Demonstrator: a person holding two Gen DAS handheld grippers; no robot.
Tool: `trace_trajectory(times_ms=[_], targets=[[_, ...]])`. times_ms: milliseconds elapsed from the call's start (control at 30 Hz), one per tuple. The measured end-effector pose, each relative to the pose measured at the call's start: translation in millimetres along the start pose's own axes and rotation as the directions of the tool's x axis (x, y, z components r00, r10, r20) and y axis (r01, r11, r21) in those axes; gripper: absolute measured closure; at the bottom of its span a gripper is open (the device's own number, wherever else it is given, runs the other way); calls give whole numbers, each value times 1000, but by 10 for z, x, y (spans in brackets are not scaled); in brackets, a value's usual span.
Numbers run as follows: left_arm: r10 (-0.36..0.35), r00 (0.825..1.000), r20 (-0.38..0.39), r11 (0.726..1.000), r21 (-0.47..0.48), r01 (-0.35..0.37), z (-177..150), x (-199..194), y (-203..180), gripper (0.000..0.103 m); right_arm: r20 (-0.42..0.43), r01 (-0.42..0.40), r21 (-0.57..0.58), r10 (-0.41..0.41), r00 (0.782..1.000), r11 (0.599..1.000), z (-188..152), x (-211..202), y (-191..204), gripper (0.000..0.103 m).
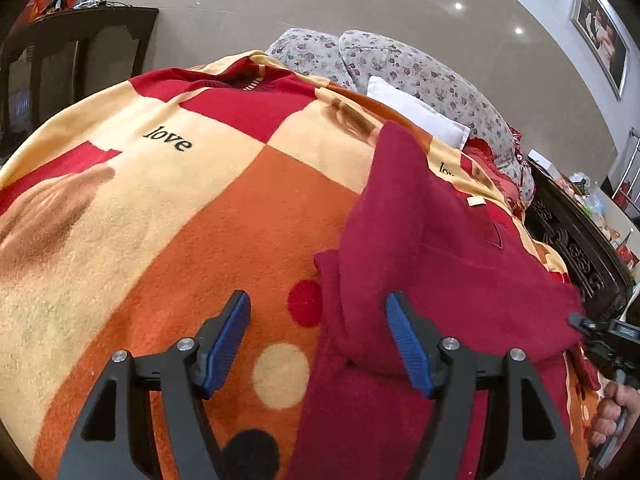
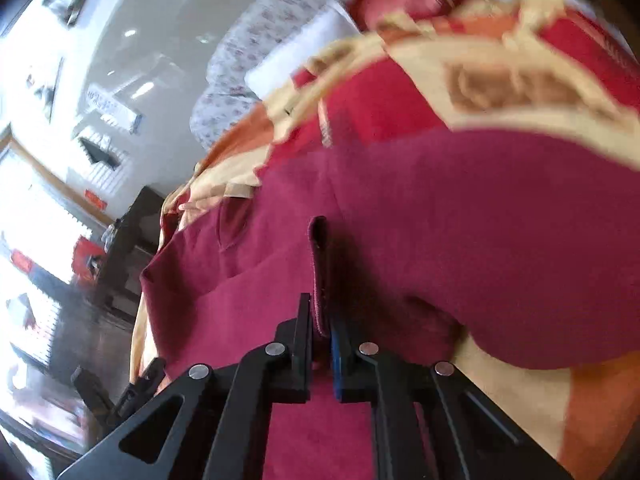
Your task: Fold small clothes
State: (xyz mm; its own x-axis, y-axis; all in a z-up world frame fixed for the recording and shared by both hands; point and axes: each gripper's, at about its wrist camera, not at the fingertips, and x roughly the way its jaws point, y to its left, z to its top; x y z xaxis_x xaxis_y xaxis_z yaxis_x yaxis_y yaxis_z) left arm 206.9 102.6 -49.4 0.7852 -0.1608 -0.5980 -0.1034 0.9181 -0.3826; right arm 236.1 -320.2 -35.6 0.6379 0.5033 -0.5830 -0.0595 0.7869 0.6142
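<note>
A dark red garment [image 1: 432, 248] lies on the patterned blanket [image 1: 192, 208], with one part folded over toward the left. My left gripper [image 1: 318, 308] is open and empty, low over the garment's left edge; its right pad [image 1: 408, 344] touches the folded flap. My right gripper [image 2: 321, 320] is shut on a hem of the dark red garment [image 2: 440, 220], with the cloth pinched between the jaws and lifted. The right gripper also shows in the left wrist view [image 1: 588, 326] at the garment's right edge.
Floral pillows [image 1: 400, 64] and a white pillow [image 1: 416, 112] lie at the head of the bed. A dark carved bed frame [image 1: 576, 248] runs along the right. A dark wooden cabinet [image 1: 72, 60] stands at the far left.
</note>
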Motion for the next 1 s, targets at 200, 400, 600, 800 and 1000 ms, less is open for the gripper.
trace_trajectory(times_ms=[200, 400, 600, 800, 1000], targets=[[25, 999, 43, 1000, -16, -25, 11, -91, 18, 34, 76, 75, -41, -72, 995, 996, -90, -228, -73, 95], [-41, 983, 178, 981, 193, 6, 173, -313, -409, 34, 23, 106, 10, -106, 994, 994, -258, -69, -282, 92], [-183, 981, 60, 951, 262, 162, 522, 10, -739, 52, 18, 138, -47, -137, 990, 989, -250, -117, -192, 93], [-130, 990, -61, 974, 178, 139, 701, 640, -631, 74, 30, 176, -75, -175, 984, 981, -270, -112, -169, 93], [-151, 979, -136, 985, 63, 161, 852, 960, -330, 74, 34, 198, -75, -196, 980, 977, -319, -128, -209, 93]])
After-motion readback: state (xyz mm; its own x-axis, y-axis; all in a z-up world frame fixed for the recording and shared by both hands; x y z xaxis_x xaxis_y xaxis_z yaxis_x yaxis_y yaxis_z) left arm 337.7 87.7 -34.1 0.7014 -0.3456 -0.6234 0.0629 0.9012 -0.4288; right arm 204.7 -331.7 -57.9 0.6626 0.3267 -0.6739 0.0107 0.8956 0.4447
